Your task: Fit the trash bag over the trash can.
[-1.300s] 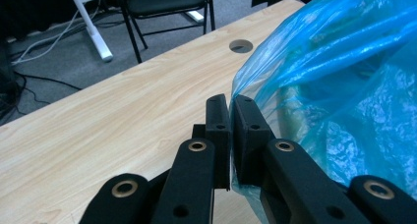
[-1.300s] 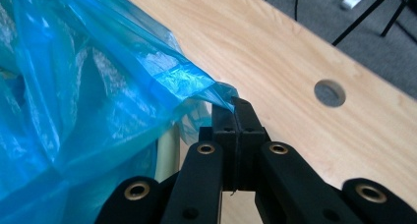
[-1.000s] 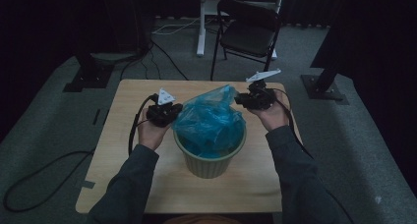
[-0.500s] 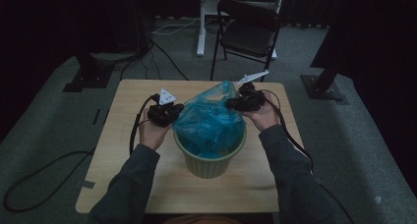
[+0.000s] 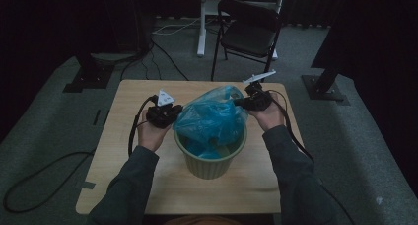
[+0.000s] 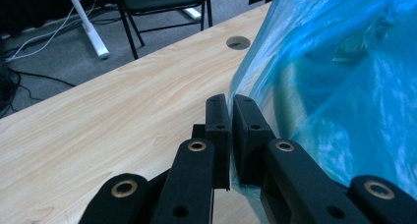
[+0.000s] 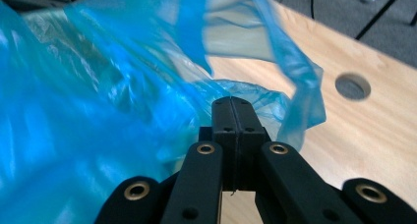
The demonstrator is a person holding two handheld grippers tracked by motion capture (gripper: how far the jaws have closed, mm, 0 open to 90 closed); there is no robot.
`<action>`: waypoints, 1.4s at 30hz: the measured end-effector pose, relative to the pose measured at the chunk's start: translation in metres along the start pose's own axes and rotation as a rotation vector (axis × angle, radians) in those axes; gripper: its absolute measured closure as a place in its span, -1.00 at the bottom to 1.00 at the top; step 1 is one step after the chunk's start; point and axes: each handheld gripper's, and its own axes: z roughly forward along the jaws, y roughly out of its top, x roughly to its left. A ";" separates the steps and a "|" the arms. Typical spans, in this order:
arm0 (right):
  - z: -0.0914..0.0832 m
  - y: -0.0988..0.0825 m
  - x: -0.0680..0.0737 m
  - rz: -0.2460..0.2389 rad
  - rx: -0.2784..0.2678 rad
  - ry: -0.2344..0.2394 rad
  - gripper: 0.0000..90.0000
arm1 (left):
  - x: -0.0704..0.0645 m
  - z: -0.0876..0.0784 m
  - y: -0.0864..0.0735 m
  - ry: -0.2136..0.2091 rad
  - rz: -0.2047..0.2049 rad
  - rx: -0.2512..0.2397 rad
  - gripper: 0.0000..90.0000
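Both grippers, left [image 5: 173, 112] and right [image 5: 242, 102], pinched the blue bag [image 5: 212, 117] over a green bin [image 5: 211, 162]; the right jaws had just closed. Pale wooden table [image 5: 123, 156], grey carpet [image 5: 44, 151], dark folding chair [image 5: 249, 30].

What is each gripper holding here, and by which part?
Both hold the blue plastic bag that lines the green bin. The left gripper pinches its edge on one side; the right gripper, jaws just closed, pinches the opposite edge.

place: dim lab | signs: stand bases [image 5: 93, 76], floor cables [image 5: 162, 47], folding chair [image 5: 249, 32]
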 end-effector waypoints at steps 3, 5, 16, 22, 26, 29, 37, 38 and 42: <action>-0.003 -0.008 -0.003 0.022 0.016 0.011 1.00 | 0.002 -0.002 -0.006 -0.016 -0.019 -0.002 0.91; -0.005 -0.014 -0.005 0.033 0.011 0.038 1.00 | 0.003 -0.003 -0.009 -0.020 -0.028 -0.004 0.91; -0.008 -0.026 -0.002 0.029 0.026 0.064 1.00 | 0.005 -0.012 -0.014 -0.042 -0.060 -0.025 0.86; -0.011 -0.023 0.000 0.020 0.016 0.066 1.00 | 0.007 -0.023 -0.010 -0.029 -0.064 -0.057 0.74; -0.011 -0.022 0.001 0.020 0.016 0.064 1.00 | 0.007 -0.026 -0.006 -0.029 -0.065 -0.069 0.59; -0.011 -0.022 0.002 0.019 0.017 0.063 1.00 | 0.006 -0.027 -0.002 -0.026 -0.052 -0.076 0.53; -0.011 -0.022 0.002 0.015 0.017 0.061 1.00 | 0.002 -0.036 0.006 -0.051 -0.045 -0.130 0.37; -0.011 -0.022 0.002 0.015 0.017 0.061 1.00 | 0.002 -0.036 0.006 -0.051 -0.045 -0.130 0.34; -0.011 -0.022 0.002 0.015 0.017 0.059 1.00 | -0.006 -0.041 0.015 -0.116 -0.012 -0.178 0.24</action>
